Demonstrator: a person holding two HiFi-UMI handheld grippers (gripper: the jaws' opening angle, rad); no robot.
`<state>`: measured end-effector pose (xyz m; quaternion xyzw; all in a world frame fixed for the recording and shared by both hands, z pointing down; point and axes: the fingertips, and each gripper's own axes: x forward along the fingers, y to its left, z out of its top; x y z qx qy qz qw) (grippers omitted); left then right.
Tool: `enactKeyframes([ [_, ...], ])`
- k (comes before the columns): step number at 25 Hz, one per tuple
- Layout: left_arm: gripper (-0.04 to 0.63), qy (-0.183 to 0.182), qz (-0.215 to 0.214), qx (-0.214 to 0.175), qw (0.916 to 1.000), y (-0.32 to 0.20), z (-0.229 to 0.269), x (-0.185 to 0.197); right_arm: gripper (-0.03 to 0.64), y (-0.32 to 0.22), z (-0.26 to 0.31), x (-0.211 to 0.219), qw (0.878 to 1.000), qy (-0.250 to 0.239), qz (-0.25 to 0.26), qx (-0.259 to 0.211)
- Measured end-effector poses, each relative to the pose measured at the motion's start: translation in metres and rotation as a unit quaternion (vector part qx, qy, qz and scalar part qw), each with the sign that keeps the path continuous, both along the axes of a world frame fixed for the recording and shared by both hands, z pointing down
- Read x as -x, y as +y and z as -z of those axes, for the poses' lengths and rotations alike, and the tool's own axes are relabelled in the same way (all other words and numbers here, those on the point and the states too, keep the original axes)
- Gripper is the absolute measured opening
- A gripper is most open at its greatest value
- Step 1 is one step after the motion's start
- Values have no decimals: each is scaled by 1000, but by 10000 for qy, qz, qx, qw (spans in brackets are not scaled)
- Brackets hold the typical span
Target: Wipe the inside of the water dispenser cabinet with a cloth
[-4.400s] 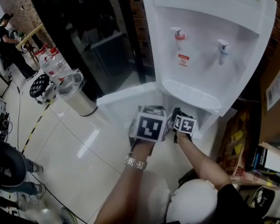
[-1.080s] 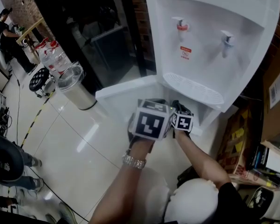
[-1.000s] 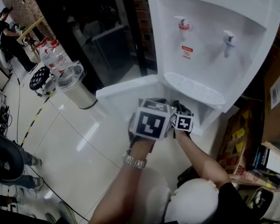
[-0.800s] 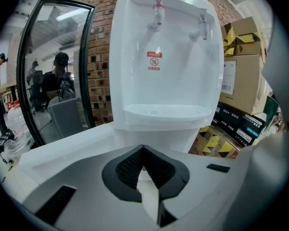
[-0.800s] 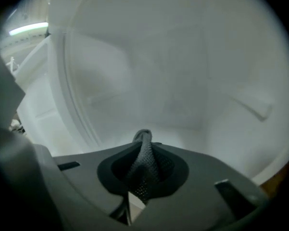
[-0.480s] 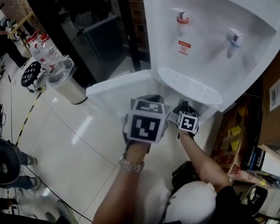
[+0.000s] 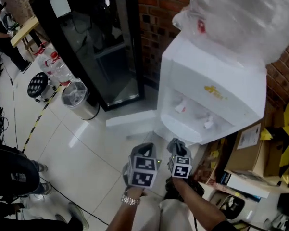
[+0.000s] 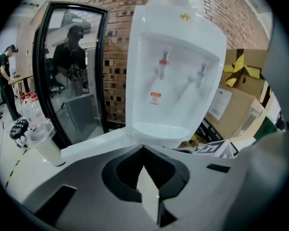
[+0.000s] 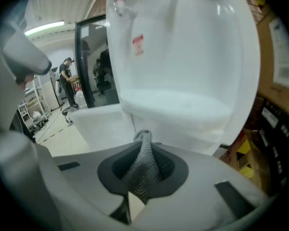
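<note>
The white water dispenser (image 7: 211,95) stands against the brick wall, its bottle wrapped in clear plastic. Its lower cabinet door (image 7: 132,118) hangs open to the left. Both grippers are held side by side in front of it, a short way back from the cabinet. My right gripper (image 7: 177,150) is shut on a grey knitted cloth (image 9: 145,163), which bunches up between the jaws and pokes out past them. My left gripper (image 7: 144,154) is shut with nothing in it (image 8: 143,150). The inside of the cabinet is hidden in every view.
A black glass-door cabinet (image 7: 94,47) stands left of the dispenser. A steel bin (image 7: 80,100), water bottles (image 7: 50,64) and a stool (image 7: 38,85) are further left. Cardboard boxes (image 7: 252,150) are stacked on the right. A person's legs (image 7: 12,170) and cables are at lower left.
Both grippers have drawn back from the cabinet opening, and the head view has pulled away, so the whole dispenser and its bottle now show. The cloth stays in the right gripper.
</note>
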<state>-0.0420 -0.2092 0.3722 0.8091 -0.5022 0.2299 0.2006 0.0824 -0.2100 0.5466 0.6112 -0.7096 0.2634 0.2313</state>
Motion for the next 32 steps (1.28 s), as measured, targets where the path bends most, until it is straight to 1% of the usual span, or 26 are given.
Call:
enactKeyframes([
  [3, 3, -56, 141, 86, 9998, 19, 75, 21, 28, 26, 102, 21, 9998, -154, 70, 118],
  [5, 3, 60, 258, 113, 9996, 29, 132, 28, 28, 39, 179, 31, 9995, -228, 187, 121],
  [6, 3, 145, 309, 107, 9994, 31, 163, 29, 28, 41, 220, 37, 9991, -285, 307, 103],
  [8, 3, 283, 335, 13, 9990, 25, 232, 27, 28, 34, 304, 56, 9963, -477, 713, 44],
  [10, 3, 330, 202, -69, 9992, 19, 301, 21, 28, 25, 385, 76, 9914, -740, 1077, 19],
  [11, 3, 312, 122, -58, 9994, 22, 330, 18, 28, 26, 421, 81, 9896, -862, 1151, 40],
  [13, 3, 272, 105, -5, 9996, 29, 374, 11, 28, 31, 480, 76, 9882, -972, 1185, 81],
  [15, 3, 190, 266, -61, 9994, 20, 406, 9, 28, 22, 527, 59, 9900, -793, 1162, 35],
  [17, 3, 3, 465, -150, 9988, 6, 430, 17, 28, 10, 560, 50, 9916, -529, 1184, 22],
  [18, 3, -57, 534, -170, 9984, 2, 440, 20, 28, 7, 572, 48, 9916, -488, 1195, 43],
  [20, 3, -52, 584, -214, 9981, -2, 458, 17, 28, 5, 590, 42, 9919, -566, 1136, 52],
  [23, 3, -19, 544, -340, 9979, -5, 484, -3, 28, 2, 608, 27, 9918, -678, 1082, 29],
  [26, 3, -28, 614, -465, 9970, -4, 505, -13, 28, 1, 623, 29, 9889, -763, 1271, 35],
  [28, 3, 30, 691, -522, 9962, 0, 516, -18, 28, 5, 632, 31, 9870, -823, 1381, -8],
  [32, 3, 122, 729, -568, 9956, 25, 529, -26, 28, 22, 648, 32, 9835, -1008, 1500, -104],
])
